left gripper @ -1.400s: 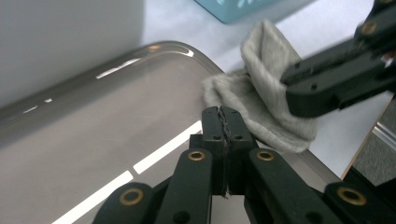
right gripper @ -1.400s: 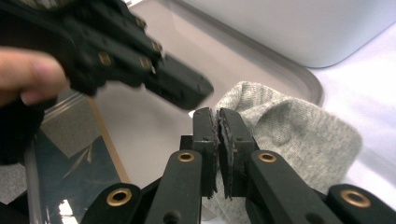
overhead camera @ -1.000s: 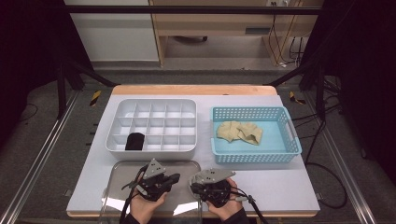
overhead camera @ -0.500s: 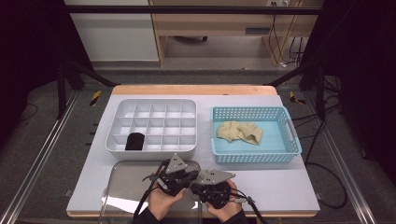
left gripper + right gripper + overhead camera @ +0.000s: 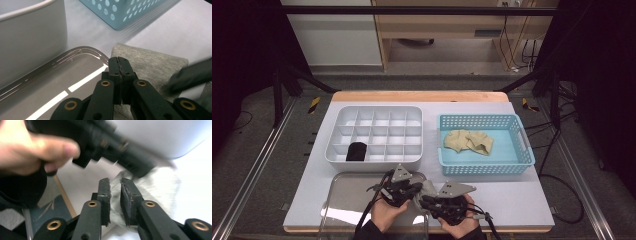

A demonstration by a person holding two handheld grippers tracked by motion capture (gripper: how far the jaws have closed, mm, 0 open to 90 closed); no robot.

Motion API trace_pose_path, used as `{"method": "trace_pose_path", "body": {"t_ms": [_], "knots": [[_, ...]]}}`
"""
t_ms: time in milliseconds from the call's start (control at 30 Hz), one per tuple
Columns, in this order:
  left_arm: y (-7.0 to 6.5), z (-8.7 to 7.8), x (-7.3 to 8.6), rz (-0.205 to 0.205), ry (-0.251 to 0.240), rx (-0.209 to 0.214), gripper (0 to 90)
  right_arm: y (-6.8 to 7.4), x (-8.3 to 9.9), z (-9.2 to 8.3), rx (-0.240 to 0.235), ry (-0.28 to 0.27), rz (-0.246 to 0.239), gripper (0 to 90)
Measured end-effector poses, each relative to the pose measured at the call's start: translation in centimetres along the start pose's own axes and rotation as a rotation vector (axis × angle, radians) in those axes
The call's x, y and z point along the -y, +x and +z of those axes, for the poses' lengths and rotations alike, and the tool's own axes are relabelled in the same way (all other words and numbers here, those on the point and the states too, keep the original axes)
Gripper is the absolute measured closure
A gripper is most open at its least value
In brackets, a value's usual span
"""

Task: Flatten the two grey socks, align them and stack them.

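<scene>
Right now a grey cloth [image 5: 150, 63], folded and sock-like, lies flat on the bench [image 5: 522, 200] at the near edge, just right of the clear tray lid [image 5: 347, 200] and near the blue basket [image 5: 484, 167].

Left hand-held gripper [image 5: 119, 65]: jaws pressed together, tip over the cloth's left edge; nothing visible between the pads, cannot tell if it pins any fabric. Right hand-held gripper [image 5: 115, 195]: jaws have just been opening, a narrow gap now, pale cloth showing between them, pads not clearly pressing on it. In the high view both hand-held grippers sit touching-close, left [image 5: 399, 187] and right [image 5: 447, 200].

Judgement: the step looks like folding or re-gripping the cloth. To do it well, keep the left tip holding the edge down, let the right jaws take a single layer near a corner, lift low, and avoid clashing the two tools.

Containers: white divided organizer [image 5: 377, 135] at far left, one dark rolled item [image 5: 356, 151] in its near-left cell, other cells look empty. The blue basket at right holds beige socks [image 5: 468, 141], crumpled.
</scene>
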State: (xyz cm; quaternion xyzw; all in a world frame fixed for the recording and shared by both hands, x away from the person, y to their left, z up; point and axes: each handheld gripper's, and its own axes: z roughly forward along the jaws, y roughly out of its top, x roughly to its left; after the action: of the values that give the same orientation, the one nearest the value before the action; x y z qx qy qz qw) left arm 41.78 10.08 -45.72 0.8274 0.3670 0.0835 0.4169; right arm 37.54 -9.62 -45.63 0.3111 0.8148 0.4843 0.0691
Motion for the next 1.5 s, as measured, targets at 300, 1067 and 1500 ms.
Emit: {"method": "trace_pose_path", "body": {"t_ms": [300, 1067, 1500], "knots": [[-0.4, 0.0, 0.4, 0.016, -0.017, 0.022, 89.0, -2.2, 1.3, -0.1, 0.090, 0.059, 0.032, 90.0], [-0.7, 0.2, 1.0, 0.033, -0.014, 0.004, 88.8, -4.3, 3.1, -0.1, 0.088, 0.065, 0.140, 71.5], [-1.2, -0.7, 0.7, 0.003, -0.048, 0.037, 85.8, -3.9, 2.4, -1.1, 0.094, 0.030, 0.139, 84.0]]}}
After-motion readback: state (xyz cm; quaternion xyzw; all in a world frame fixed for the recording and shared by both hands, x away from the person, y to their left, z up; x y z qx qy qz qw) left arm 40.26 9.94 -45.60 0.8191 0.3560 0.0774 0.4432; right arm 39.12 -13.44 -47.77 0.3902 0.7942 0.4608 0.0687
